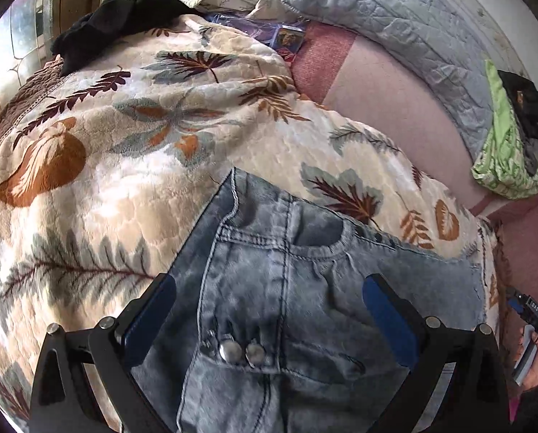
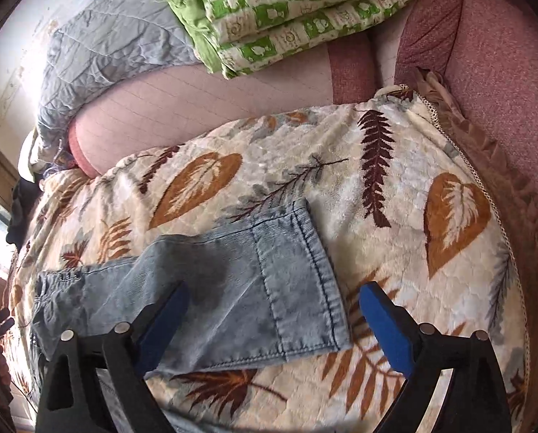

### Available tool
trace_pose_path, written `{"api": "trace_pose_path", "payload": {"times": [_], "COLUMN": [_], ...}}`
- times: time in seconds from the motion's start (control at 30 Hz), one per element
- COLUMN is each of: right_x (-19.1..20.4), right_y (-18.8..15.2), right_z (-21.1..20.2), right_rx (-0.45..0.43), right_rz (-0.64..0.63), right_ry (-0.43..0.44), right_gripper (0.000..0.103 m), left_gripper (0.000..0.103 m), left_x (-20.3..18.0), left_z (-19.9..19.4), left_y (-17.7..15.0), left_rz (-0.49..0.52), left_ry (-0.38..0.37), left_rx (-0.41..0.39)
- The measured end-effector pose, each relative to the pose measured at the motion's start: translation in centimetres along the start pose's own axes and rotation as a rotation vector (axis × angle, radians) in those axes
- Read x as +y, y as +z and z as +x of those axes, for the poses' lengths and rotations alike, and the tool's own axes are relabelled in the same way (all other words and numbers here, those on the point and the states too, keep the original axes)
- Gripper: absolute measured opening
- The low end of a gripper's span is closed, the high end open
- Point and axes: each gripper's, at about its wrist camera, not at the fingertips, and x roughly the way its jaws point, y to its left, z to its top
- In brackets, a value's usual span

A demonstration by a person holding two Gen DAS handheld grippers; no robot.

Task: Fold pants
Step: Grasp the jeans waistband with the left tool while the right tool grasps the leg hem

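Observation:
Light blue denim pants (image 1: 287, 288) lie flat on a leaf-patterned blanket (image 1: 124, 166). In the left wrist view the waistband with its metal buttons (image 1: 238, 351) and a front pocket sit under my left gripper (image 1: 269, 310). That gripper hovers open over the waist, nothing pressed between its blue pads. In the right wrist view the pants' leg end with its cuff (image 2: 297, 274) lies under my right gripper (image 2: 274, 314). The jaws are spread wide, the left blue pad over the denim and the right pad over the blanket (image 2: 431, 216) beside the hem. Neither gripper holds cloth.
A grey quilted pillow (image 1: 395, 11) and a green patterned cloth (image 2: 287, 11) lie at the back on a pink mattress (image 1: 395, 108). Black clothing (image 1: 117, 18) is heaped at the far left. A hand with the other gripper's handle (image 1: 532, 332) shows at the right edge.

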Motion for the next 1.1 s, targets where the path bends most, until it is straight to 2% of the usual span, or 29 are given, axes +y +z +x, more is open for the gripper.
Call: {"api": "trace_pose_path", "payload": {"times": [0.1,0.17,0.2,0.23,0.37,0.53,0.63,0.8,0.9,0.97,1.0,1.03,1.1], "right_x": [-0.9,-1.6,-1.9,-2.1,-2.6,-3.3,-2.7,-2.2,-1.9,-1.9,-1.9,-1.9,-1.8], "right_y": [1.5,2.2,2.5,2.7,3.5,4.7,5.1,5.6,5.6,5.7,5.7,5.7,5.7], "right_z": [3.1,4.6,5.2,5.7,7.7,9.0,10.2,11.9,12.6,12.9,12.9,12.9,12.7], "right_rx": [0.041,0.053,0.054,0.061,0.096,0.101,0.125,0.132,0.144,0.142,0.138,0.137,0.133], "right_rz": [-0.014,-0.001,0.006,0.009,-0.009,0.014,0.004,0.009,-0.005,-0.007,-0.007,-0.014,-0.028], "right_ry": [-0.021,-0.007,0.007,0.018,0.025,0.046,0.077,0.066,0.059,0.052,0.049,0.044,0.039], "right_gripper": [0.090,0.078,0.075,0.071,0.070,0.069,0.053,0.049,0.048,0.042,0.036,0.029,0.027], "left_gripper": [0.099,0.084,0.070,0.061,0.060,0.060,0.060,0.053,0.052,0.049,0.045,0.035,0.025], "left_x": [1.3,2.0,2.2,2.2,2.2,2.3,2.0,1.9,2.2,2.4,2.5,2.6,3.1], "left_z": [2.7,4.5,5.5,6.3,8.2,9.1,9.5,9.8,9.9,9.9,9.9,9.9,9.9], "left_y": [2.8,4.2,4.8,5.3,5.8,5.9,6.1,6.3,6.4,6.5,6.6,6.7,6.8], "left_rz": [-0.013,-0.048,-0.056,-0.060,-0.051,-0.039,-0.020,-0.012,-0.019,-0.030,-0.034,-0.035,-0.054], "left_ry": [0.019,-0.001,-0.014,-0.019,0.005,0.012,0.030,0.056,0.044,0.045,0.048,0.055,0.053], "left_rx": [0.011,0.037,0.059,0.078,0.099,0.098,0.087,0.074,0.077,0.080,0.079,0.080,0.079]}}
